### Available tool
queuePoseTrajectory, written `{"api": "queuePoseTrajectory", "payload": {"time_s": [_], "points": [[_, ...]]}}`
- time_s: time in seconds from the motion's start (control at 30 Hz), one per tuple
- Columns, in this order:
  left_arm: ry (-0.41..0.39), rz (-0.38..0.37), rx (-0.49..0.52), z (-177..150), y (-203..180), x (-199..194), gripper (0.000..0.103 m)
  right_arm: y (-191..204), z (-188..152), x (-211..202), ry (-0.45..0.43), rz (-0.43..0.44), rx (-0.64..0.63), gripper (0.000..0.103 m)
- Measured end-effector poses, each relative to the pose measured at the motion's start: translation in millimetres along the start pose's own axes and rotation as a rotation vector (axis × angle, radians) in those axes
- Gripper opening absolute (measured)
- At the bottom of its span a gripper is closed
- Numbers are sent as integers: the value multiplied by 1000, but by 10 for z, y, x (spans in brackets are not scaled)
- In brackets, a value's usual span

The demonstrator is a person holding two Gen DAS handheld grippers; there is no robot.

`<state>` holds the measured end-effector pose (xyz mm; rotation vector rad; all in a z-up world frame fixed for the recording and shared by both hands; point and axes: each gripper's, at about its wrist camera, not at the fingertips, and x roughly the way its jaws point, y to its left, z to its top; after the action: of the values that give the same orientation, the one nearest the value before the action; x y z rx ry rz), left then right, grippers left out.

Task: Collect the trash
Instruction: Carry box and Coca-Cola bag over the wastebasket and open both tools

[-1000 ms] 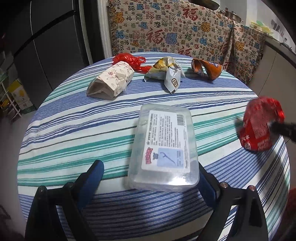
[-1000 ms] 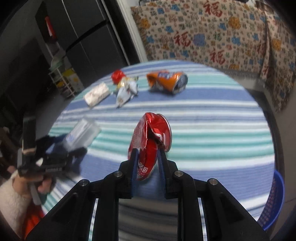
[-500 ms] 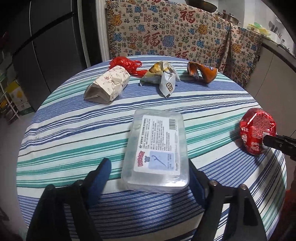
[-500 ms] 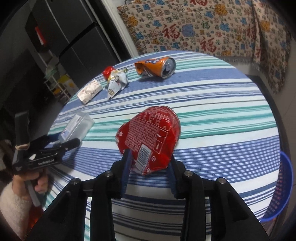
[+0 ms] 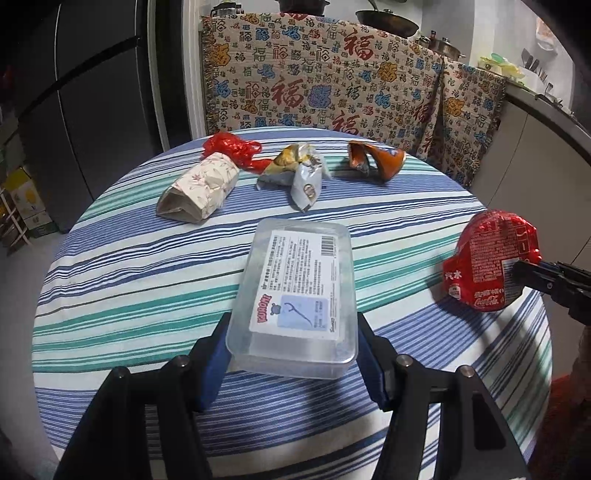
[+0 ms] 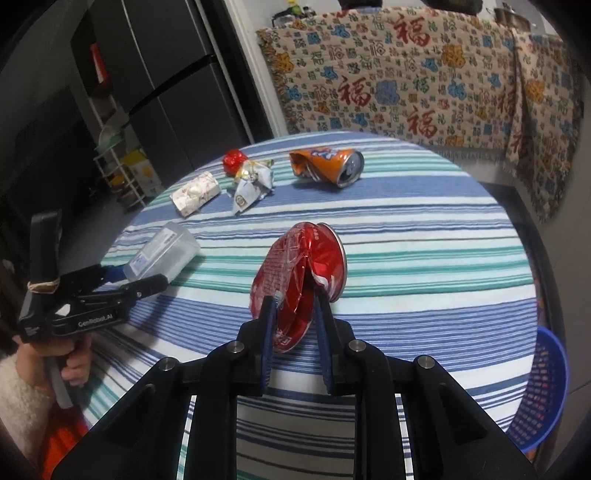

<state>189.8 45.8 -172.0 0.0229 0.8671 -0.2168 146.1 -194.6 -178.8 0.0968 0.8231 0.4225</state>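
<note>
Round desk (image 5: 110, 258) under blue-green striped cloth, patterned blanket behind. Left gripper (image 5: 291, 354): jaws just been closing, now touching both long sides of clear rectangular plastic box (image 5: 295, 295) near desk's front edge; light, stiff, slick walls, so grip near its middle. Right gripper (image 6: 293, 314): jaws narrow, clamped on crushed red soda can (image 6: 299, 273); light, dented, sharp folds.

A home kitchen and dining corner.
Behind the striped-cloth desk (image 5: 147, 280): a dark fridge (image 5: 85, 103), pans (image 5: 388, 20) on a counter (image 5: 546, 110).
</note>
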Motion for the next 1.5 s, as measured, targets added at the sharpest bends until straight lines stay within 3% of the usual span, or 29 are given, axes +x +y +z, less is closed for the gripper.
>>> {"api": "queuePoseTrajectory", "payload": {"time_s": [0.33, 0.9, 1.27, 1.5], "points": [[-27, -42, 61, 52, -441, -187, 63, -23, 78, -212, -34, -36, -15, 20], [-24, -128, 112, 214, -1272, -246, 63, -437, 102, -773, -85, -71, 39, 20], [-20, -269, 235, 475, -2516, -92, 63, -1494, 1, -1411, -74, -248, 120, 20], [44, -362, 285, 523, -3436, 292, 63, -2317, -189, -1564, -25, -341, 204, 20]]}}
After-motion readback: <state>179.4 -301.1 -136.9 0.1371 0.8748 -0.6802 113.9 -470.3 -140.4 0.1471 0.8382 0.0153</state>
